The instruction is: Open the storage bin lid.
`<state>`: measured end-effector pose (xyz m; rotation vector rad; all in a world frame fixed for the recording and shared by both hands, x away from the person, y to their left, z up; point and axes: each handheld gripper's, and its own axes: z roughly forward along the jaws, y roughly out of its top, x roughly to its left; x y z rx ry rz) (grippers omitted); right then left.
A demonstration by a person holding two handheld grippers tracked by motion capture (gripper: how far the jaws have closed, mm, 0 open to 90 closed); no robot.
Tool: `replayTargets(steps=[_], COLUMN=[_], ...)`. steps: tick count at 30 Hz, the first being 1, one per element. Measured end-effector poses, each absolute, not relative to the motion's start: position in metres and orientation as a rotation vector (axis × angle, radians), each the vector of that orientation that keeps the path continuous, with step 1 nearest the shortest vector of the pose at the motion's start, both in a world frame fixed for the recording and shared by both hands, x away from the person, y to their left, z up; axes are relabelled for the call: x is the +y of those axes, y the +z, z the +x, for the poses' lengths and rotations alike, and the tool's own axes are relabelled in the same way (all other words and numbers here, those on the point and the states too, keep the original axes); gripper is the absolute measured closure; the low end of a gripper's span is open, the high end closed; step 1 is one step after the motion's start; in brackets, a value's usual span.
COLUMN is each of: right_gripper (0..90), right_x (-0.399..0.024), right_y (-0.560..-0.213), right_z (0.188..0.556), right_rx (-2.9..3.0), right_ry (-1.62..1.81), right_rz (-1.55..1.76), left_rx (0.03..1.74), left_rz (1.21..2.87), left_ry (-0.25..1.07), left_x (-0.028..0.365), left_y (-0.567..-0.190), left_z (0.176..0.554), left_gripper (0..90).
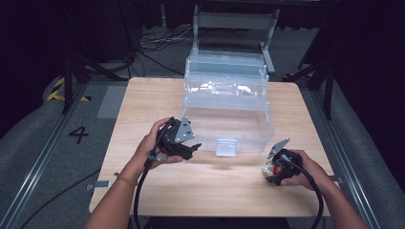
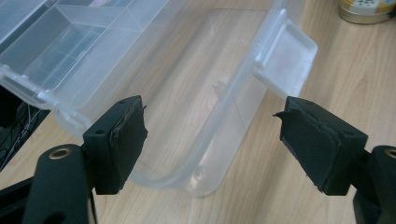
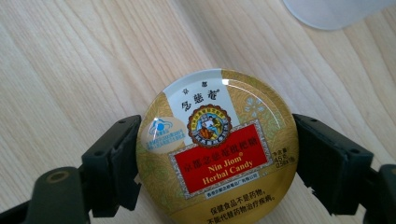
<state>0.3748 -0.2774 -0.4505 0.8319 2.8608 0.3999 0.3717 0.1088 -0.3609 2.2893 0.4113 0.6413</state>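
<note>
My right gripper (image 3: pixel 212 158) pinches the round Nin Jiom Herbal Candy tin (image 3: pixel 217 149), which rests on the surface (image 1: pixel 200 191) near the front right corner of the clear plastic organiser box (image 1: pixel 229 121). Judged step: lift the tin level, clear the box's front wall, then lower it into the deep bottom bin. My left gripper (image 2: pixel 212 140) stands spread and empty at the box's front left corner. The lid reads "Nin Jiom Herbal Candy".

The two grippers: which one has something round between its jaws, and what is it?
The right gripper, over the table's right side: its jaws flank a round gold candy tin. The left gripper stands open, nothing clamped, at the clear plastic box.
</note>
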Motion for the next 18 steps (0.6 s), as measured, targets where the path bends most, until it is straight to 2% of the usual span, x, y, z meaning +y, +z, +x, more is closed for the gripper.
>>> replayTargets(steps=[3, 7, 12, 18], right_gripper=[20.7, 20.7, 20.8, 20.8], right_x=[-0.284, -0.289, -0.291, -0.292], right_y=[-0.448, -0.446, -0.446, -0.445], right_z=[0.375, 0.374, 0.376, 0.377], right_rx=[2.847, 2.838, 2.841, 2.835], right_ry=[0.423, 0.436, 0.426, 0.415], right_rz=[0.858, 0.858, 0.856, 0.859], left_rx=[0.429, 0.453, 0.572, 0.714], left_rz=[2.274, 2.349, 2.460, 2.404], left_ry=[0.628, 0.579, 0.473, 0.366], left_x=[0.124, 0.140, 0.154, 0.167], left_y=[-0.367, -0.399, -0.450, -0.472], left_z=[0.357, 0.347, 0.357, 0.370], left_gripper=[23.4, 23.8, 22.3, 19.3])
